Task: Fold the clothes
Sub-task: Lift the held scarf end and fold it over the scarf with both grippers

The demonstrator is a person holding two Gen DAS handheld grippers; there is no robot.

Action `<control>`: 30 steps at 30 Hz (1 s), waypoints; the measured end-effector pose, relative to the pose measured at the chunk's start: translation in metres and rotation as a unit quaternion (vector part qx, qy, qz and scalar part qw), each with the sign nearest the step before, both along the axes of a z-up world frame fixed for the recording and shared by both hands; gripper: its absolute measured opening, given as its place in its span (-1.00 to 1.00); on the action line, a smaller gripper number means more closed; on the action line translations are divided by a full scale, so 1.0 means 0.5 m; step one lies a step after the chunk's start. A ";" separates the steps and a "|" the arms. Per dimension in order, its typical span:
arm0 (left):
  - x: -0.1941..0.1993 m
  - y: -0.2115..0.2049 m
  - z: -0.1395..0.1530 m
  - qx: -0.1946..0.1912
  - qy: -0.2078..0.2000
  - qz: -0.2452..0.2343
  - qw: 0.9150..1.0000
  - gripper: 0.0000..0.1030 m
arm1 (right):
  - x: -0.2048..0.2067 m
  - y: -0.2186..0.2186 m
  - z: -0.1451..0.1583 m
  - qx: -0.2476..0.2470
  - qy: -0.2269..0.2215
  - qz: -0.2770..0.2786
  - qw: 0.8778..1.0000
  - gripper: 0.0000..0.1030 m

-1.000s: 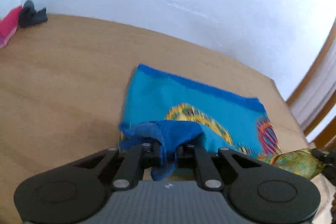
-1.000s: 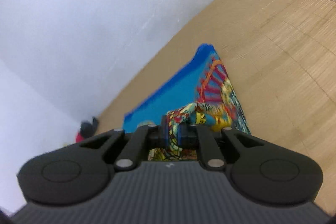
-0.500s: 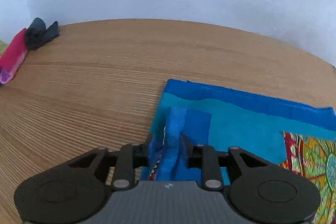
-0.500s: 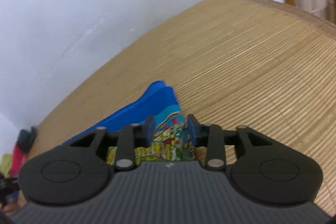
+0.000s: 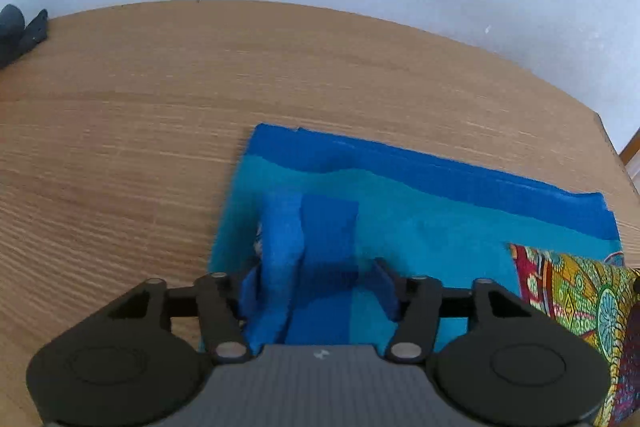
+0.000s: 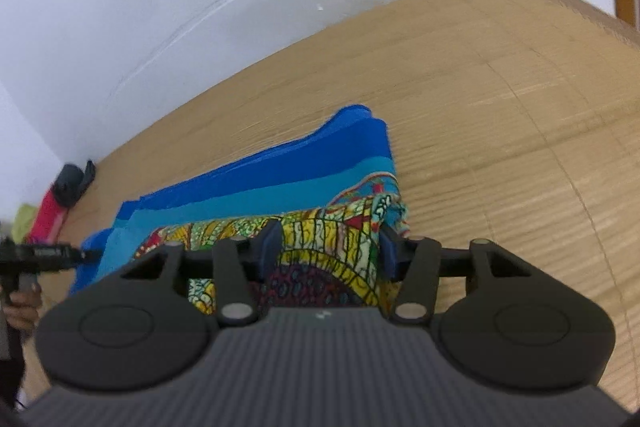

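Item: blue and teal patterned cloth (image 5: 420, 211), lying folded flat on the wooden table (image 5: 140, 131), its blue border towards the wall. Left gripper (image 5: 316, 291): jaws now spread wide over a released blue corner, pinched half a second ago. Right gripper (image 6: 326, 251): likewise opened wide above the patterned fold.
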State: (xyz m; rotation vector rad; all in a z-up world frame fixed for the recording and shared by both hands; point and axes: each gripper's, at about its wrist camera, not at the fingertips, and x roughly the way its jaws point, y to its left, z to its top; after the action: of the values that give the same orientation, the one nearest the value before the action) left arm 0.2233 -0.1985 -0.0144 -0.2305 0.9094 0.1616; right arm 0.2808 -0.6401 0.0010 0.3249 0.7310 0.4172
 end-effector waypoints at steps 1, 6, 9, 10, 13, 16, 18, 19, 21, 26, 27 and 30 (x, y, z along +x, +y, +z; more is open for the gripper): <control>0.001 -0.003 -0.003 0.003 -0.001 0.000 1.000 0.20 | 0.002 0.005 0.000 -0.010 -0.007 0.005 1.000 -0.14; -0.011 -0.014 -0.004 0.009 -0.014 -0.010 1.000 -0.82 | 0.005 0.019 0.007 -0.031 -0.028 0.012 0.999 -0.59; -0.045 -0.020 0.020 0.011 -0.054 0.000 0.999 -0.89 | 0.002 0.018 0.020 -0.022 -0.044 0.012 0.999 -0.76; -0.060 -0.020 0.035 0.004 -0.070 0.006 0.998 -0.89 | -0.002 0.019 0.031 -0.019 -0.056 0.012 0.998 -0.77; -0.090 -0.023 0.081 -0.004 -0.117 0.014 0.993 -0.88 | -0.014 0.020 0.066 -0.009 -0.092 0.011 0.996 -0.77; -0.058 -0.024 0.102 0.016 -0.132 0.010 0.991 -0.89 | -0.004 0.026 0.095 -0.003 -0.125 0.014 0.992 -0.78; -0.026 -0.020 0.107 0.027 -0.138 0.016 0.990 -0.89 | 0.032 0.035 0.102 -0.006 -0.140 0.013 0.990 -0.78; -0.012 -0.017 0.107 0.031 -0.141 0.022 0.989 -0.89 | 0.052 0.039 0.103 -0.008 -0.145 0.009 0.989 -0.78; 0.018 -0.005 0.098 0.036 -0.147 0.041 0.988 -0.88 | 0.093 0.052 0.097 -0.014 -0.152 0.003 0.988 -0.79; 0.117 0.009 0.023 0.097 -0.098 0.067 0.988 -0.76 | 0.204 0.086 0.017 -0.070 -0.125 -0.041 0.989 -0.79; 0.138 0.009 0.002 0.111 -0.081 0.071 0.988 -0.73 | 0.222 0.092 -0.007 -0.095 -0.114 -0.053 0.988 -0.79; 0.185 0.005 -0.053 0.155 -0.040 0.065 0.985 -0.71 | 0.266 0.082 -0.042 -0.096 -0.068 -0.077 0.990 -0.78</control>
State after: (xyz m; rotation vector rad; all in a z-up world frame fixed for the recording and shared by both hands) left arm 0.3158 -0.1960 -0.0407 -0.0069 0.7773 0.4080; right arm 0.4139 -0.5992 -0.0200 0.1682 0.6029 0.2188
